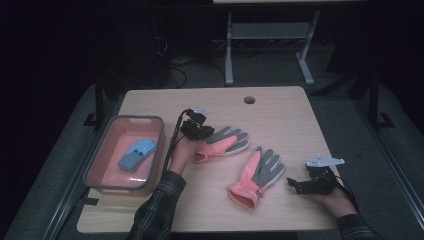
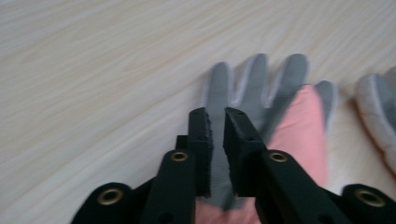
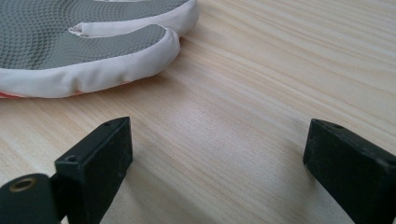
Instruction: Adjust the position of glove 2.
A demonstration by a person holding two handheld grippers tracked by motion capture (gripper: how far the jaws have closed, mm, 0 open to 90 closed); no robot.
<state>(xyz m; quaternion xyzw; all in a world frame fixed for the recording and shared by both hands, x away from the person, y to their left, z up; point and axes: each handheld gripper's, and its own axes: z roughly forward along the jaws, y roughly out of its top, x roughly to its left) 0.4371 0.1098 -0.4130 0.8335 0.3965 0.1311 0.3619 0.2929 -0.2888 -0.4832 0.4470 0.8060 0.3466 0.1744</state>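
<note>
Two pink gloves with grey palms lie flat on the wooden table (image 1: 280,112). My left gripper (image 1: 202,132) hovers over the cuff end of the left glove (image 1: 225,142). In the left gripper view its jaws (image 2: 215,114) stand only a narrow gap apart, and a grey finger of that glove (image 2: 299,126) shows through the gap, lying below them. The second glove (image 1: 257,175) lies mid-table, and its edge shows at the side (image 2: 378,107). My right gripper (image 1: 295,186) rests low on the table just right of it, open and holding nothing (image 3: 217,135), with the glove's fingertips (image 3: 70,42) ahead.
A pink tray with a grey rim (image 1: 100,160) stands at the table's left, with folded blue gloves (image 1: 137,154) inside. A round cable hole (image 1: 249,99) sits near the far edge. A desk frame stands on the dark floor beyond the table.
</note>
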